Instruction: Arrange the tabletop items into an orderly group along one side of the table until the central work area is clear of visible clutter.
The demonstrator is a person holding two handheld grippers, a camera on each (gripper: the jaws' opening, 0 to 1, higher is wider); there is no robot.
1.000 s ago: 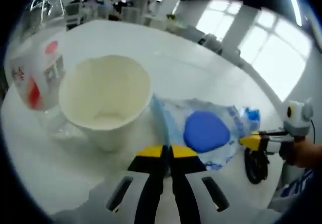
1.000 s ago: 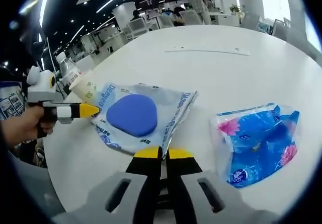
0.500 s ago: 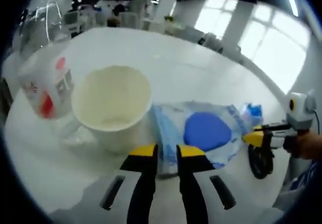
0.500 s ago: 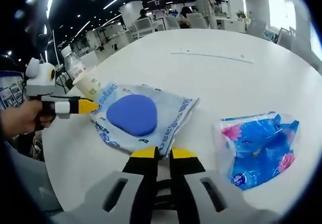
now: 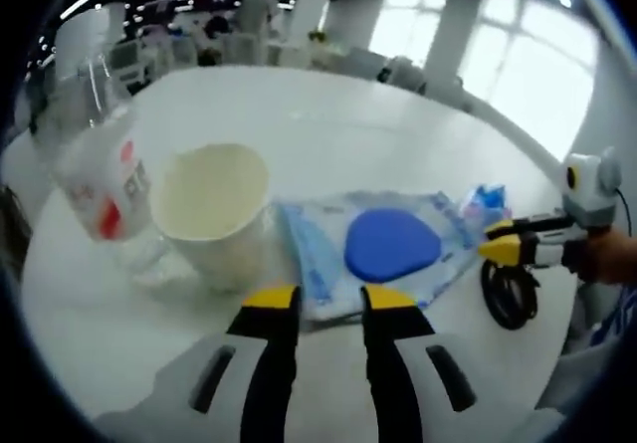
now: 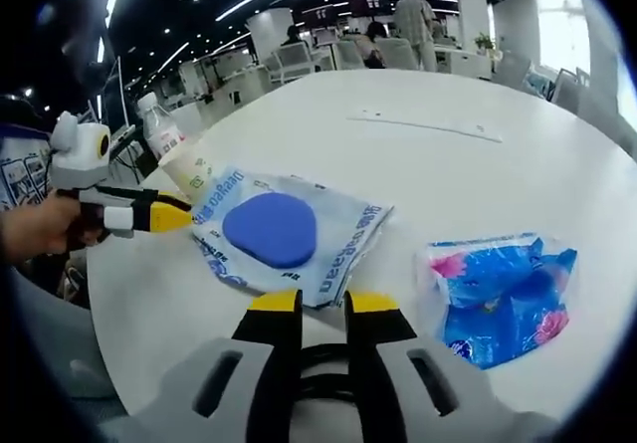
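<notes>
Taking the wipes pack (image 5: 383, 249) as the landmark, in the left gripper view a clear bottle (image 5: 95, 169) with a red label stands farthest to its left, near the edge of the white surface (image 5: 328, 134). It looks light and slick, likely to tip; the body below the label seems the safest hold. Between bottle and pack, touching the pack's left edge, sits a paper cup (image 5: 211, 214), open-mouthed and apparently empty. It would crush under a hard squeeze, so a gentle pinch on the rim suits it. The pack itself lies flat, soft and crinkly, with a blue lid on top; its sealed edge is the place to pinch. Right of it, in the right gripper view, a blue tissue pack (image 6: 503, 289) lies apart from the wipes pack, soft and very light, easy to take by a corner.

Count: one bottle, one cup, one wipes pack, one tissue pack.

The left tongs (image 5: 317, 309) stand released just short of the wipes pack, holding nothing. The right tongs (image 6: 323, 309) are likewise parted and empty at the pack's near edge.
</notes>
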